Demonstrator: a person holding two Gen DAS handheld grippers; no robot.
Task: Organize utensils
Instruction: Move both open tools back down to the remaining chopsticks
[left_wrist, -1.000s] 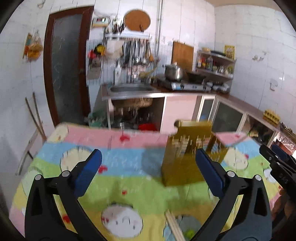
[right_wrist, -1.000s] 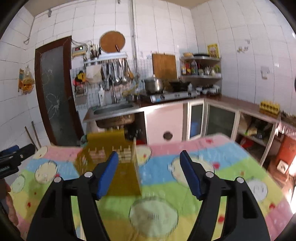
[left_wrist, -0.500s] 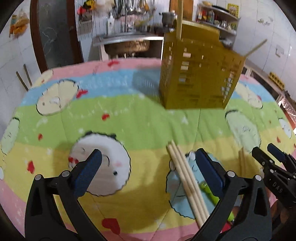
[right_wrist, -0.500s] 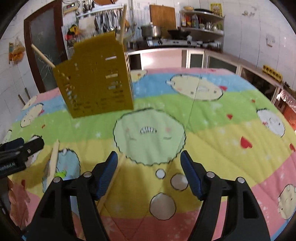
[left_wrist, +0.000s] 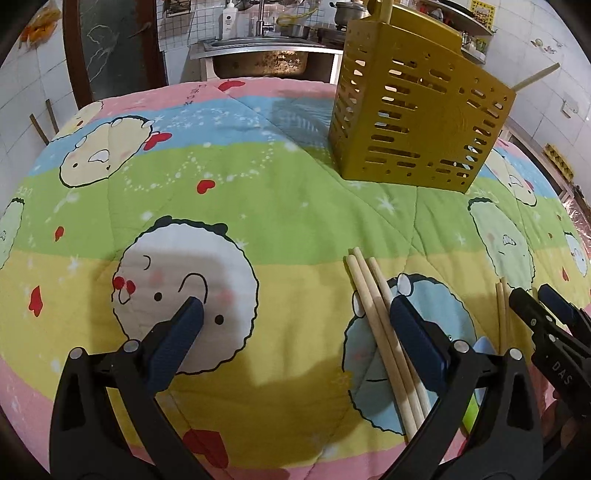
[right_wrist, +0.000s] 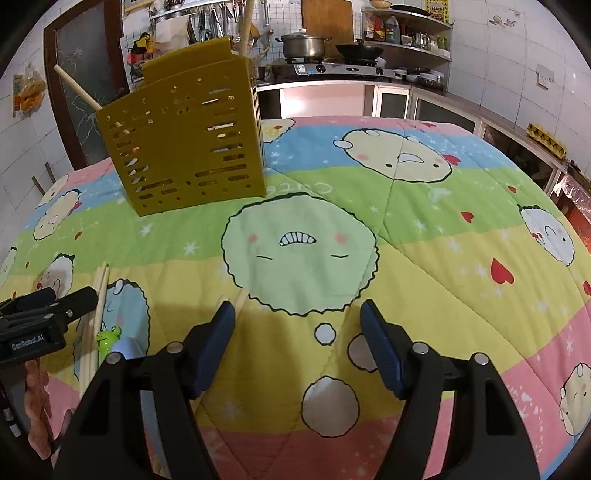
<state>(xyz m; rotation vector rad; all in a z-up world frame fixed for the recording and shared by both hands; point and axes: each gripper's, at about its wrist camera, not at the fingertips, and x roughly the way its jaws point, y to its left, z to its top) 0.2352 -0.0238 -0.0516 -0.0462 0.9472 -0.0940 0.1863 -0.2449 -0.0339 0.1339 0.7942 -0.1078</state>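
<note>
Left wrist view: the left tool hangs low over the table, which is covered by a cartoon-print quilt, with its blue-padded fingers spread wide and nothing between them. Three wooden chopsticks lie side by side on the quilt, running under the right-hand finger of this tool. A mustard-yellow slotted utensil holder stands upright farther back, and a wooden stick pokes out of its right side. Another pair of chopsticks lies at the right edge, just beside the tip of the right tool, which enters from that side. Something lime green shows beneath the left tool's right arm, too hidden to name.

Right wrist view: the right tool is also spread open and empty, above a bare patch of quilt. One chopstick lies touching its left finger. The utensil holder stands back left with sticks rising from it. At the left edge, the left tool hovers by the chopstick bundle, next to a small green frog-shaped piece.
</note>
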